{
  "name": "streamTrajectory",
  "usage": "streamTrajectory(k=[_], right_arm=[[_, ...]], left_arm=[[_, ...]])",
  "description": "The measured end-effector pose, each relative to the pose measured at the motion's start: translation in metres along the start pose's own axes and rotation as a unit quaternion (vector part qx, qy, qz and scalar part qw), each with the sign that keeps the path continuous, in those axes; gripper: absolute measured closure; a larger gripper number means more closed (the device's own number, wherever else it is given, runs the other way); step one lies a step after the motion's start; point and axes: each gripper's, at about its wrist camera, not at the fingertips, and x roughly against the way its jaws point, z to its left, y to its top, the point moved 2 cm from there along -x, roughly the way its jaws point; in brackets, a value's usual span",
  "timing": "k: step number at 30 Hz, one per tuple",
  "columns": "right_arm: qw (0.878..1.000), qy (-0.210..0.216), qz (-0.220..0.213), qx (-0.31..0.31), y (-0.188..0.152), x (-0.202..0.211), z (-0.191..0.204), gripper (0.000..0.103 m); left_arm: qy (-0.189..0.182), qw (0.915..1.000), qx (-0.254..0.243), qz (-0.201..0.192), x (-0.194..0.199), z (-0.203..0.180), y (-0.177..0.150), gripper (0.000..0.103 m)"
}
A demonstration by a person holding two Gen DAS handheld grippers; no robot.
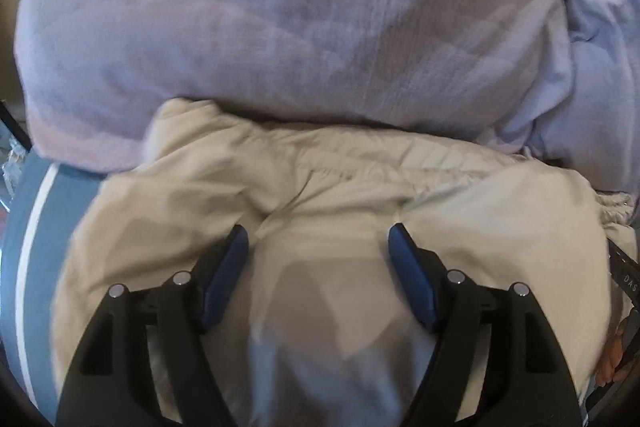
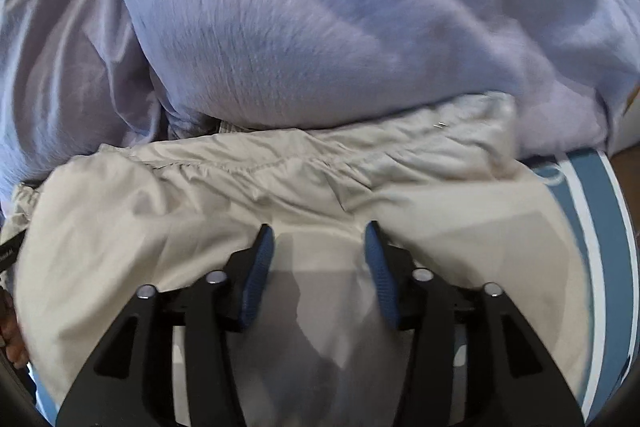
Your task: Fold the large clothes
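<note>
Across the far half of both views: lavender bedding [image 1: 280,19], bulky and rumpled, the largest item. Under everything: blue sheet with white stripe [image 1: 36,227], bare only at the outer edges. Task item: beige garment [image 1: 320,179], lying on the sheet just below both tools, its gathered waistband [image 2: 256,167] running side to side and its far edge touching the bedding. Left gripper [image 1: 318,239]: jaws wide, nothing between the pads, cloth directly beneath. Right gripper [image 2: 318,239]: jaws moderately apart, pads clear of the fabric as far as can be told. Both sit about equally near; the band lies just ahead of the fingertips, crosswise to them.
</note>
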Motion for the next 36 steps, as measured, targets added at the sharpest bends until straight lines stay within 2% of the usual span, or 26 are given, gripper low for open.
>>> streamTrajectory(k=[5,10,14,18,23,27,31,36], right_arm=[[0.999,-0.008,-0.016,-0.032,-0.015,0.04,-0.023,0.037],[0.996,-0.013,-0.011,-0.091,-0.037,0.069,-0.061,0.031],[0.99,-0.013,0.006,-0.14,-0.061,0.073,-0.094,0.031],[0.984,-0.012,0.028,-0.177,-0.079,0.067,-0.117,0.028],[0.967,0.032,0.069,-0.244,-0.099,0.055,-0.139,0.025],[0.957,0.067,0.08,-0.271,-0.107,0.049,-0.143,0.024],[0.951,0.09,0.088,-0.284,-0.107,0.045,-0.144,0.024],[0.946,0.106,0.097,-0.289,-0.107,0.037,-0.138,0.024]], left_arm=[[0.004,0.9998,0.017,-0.009,0.041,0.025,-0.027,0.028],[0.009,0.9987,0.049,-0.009,0.068,0.058,-0.061,0.028],[0.001,0.9966,0.082,-0.006,0.077,0.085,-0.086,0.028],[0.001,0.996,0.089,-0.005,0.081,0.089,-0.099,0.028],[-0.009,0.9936,0.112,-0.009,0.096,0.099,-0.111,0.028],[-0.015,0.9881,0.153,0.004,0.095,0.113,-0.119,0.028],[-0.034,0.9779,0.203,0.036,0.08,0.127,-0.128,0.028],[-0.061,0.9647,0.25,0.055,0.062,0.136,-0.131,0.027]])
